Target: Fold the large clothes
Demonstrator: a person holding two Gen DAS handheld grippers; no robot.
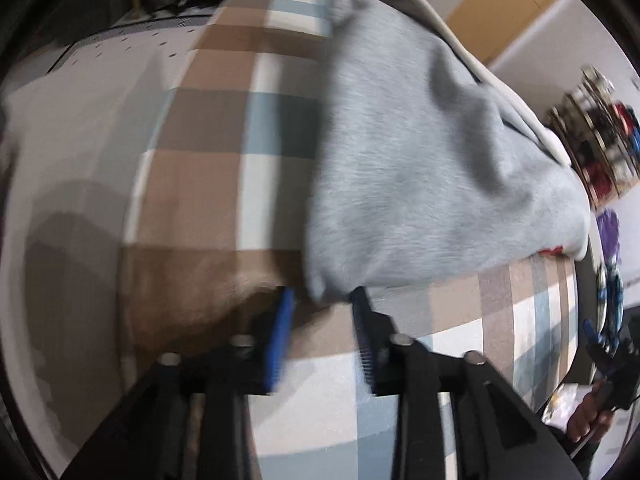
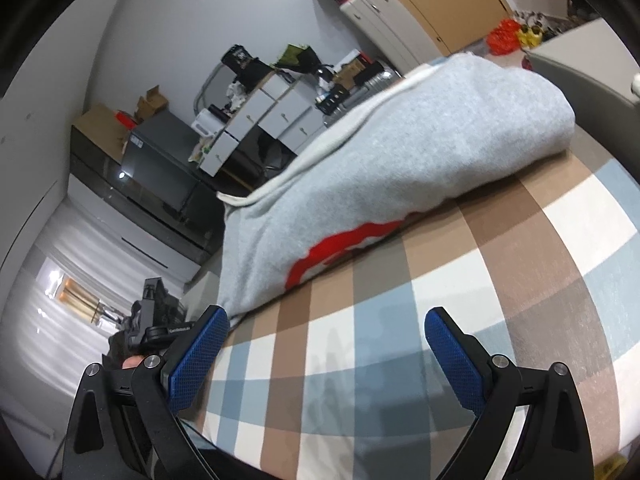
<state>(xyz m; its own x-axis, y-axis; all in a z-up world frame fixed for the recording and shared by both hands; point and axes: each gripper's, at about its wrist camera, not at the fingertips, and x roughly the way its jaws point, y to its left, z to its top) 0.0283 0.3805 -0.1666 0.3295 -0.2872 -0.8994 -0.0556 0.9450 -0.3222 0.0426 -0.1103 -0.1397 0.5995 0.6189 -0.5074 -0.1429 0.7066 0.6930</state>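
A folded grey sweatshirt (image 1: 420, 168) with a cream lining lies on the checked bed cover (image 1: 224, 128). In the left wrist view my left gripper (image 1: 322, 304) points down at the garment's near corner. That corner hangs just at the blue fingertips (image 1: 285, 308), and the pads stand apart without pinching it. In the right wrist view the sweatshirt (image 2: 400, 152) shows a red print (image 2: 340, 248) along its lower edge. My right gripper (image 2: 326, 320) hovers wide open over the checked cover (image 2: 500, 280), short of the garment, with nothing between its fingers.
A plain white sheet (image 1: 80, 140) adjoins the checked cover on the left. Beyond the bed stand white drawer units (image 2: 276, 112), a dark cabinet (image 2: 160, 160) and a wooden wardrobe (image 2: 440, 0). The bed edge drops off at the lower left of the right wrist view.
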